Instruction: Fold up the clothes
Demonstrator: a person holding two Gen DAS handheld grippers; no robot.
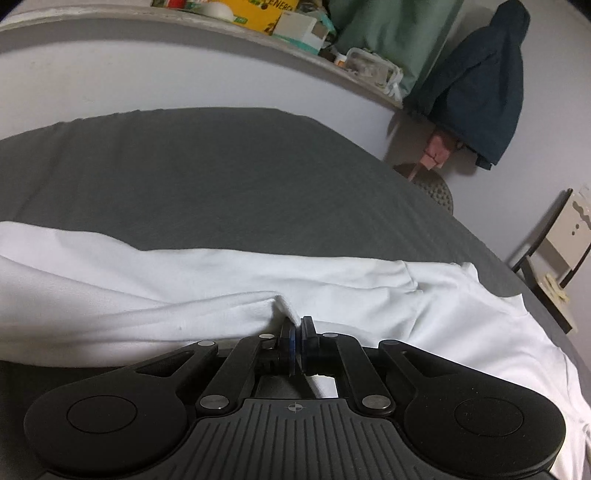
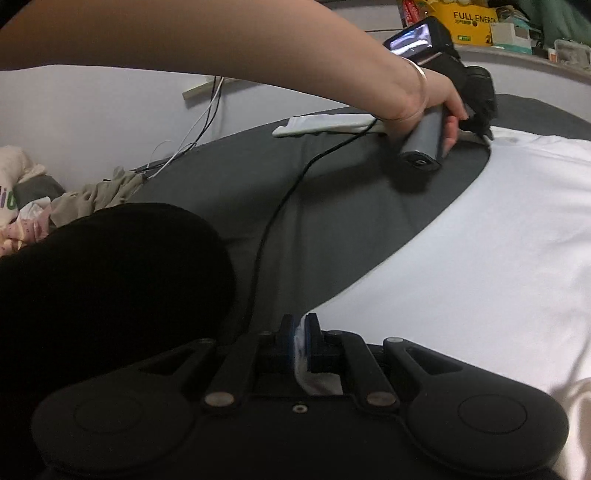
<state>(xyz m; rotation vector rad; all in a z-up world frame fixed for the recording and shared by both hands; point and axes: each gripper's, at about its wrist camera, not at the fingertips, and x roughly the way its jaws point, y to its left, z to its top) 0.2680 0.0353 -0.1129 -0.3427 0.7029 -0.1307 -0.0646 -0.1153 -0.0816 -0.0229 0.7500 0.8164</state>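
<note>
A white garment (image 1: pixel 332 291) lies spread on a dark grey bed sheet (image 1: pixel 221 173). My left gripper (image 1: pixel 297 326) is shut on a fold of its edge, cloth pinched between the blue pads. In the right wrist view the same white garment (image 2: pixel 480 240) fills the right side. My right gripper (image 2: pixel 300 325) is shut on a corner of it, white cloth showing between the jaws. The other hand-held gripper (image 2: pixel 476 107) is seen far off, held by a bare arm, at the garment's far edge.
A small folded white cloth (image 2: pixel 321 125) lies at the sheet's far edge. A black cable (image 2: pixel 280 206) runs across the sheet. Crumpled clothes (image 2: pixel 92 195) lie at left. A cluttered shelf (image 1: pixel 295 26), hanging dark jacket (image 1: pixel 480 88) and chair (image 1: pixel 554 251) are beyond the bed.
</note>
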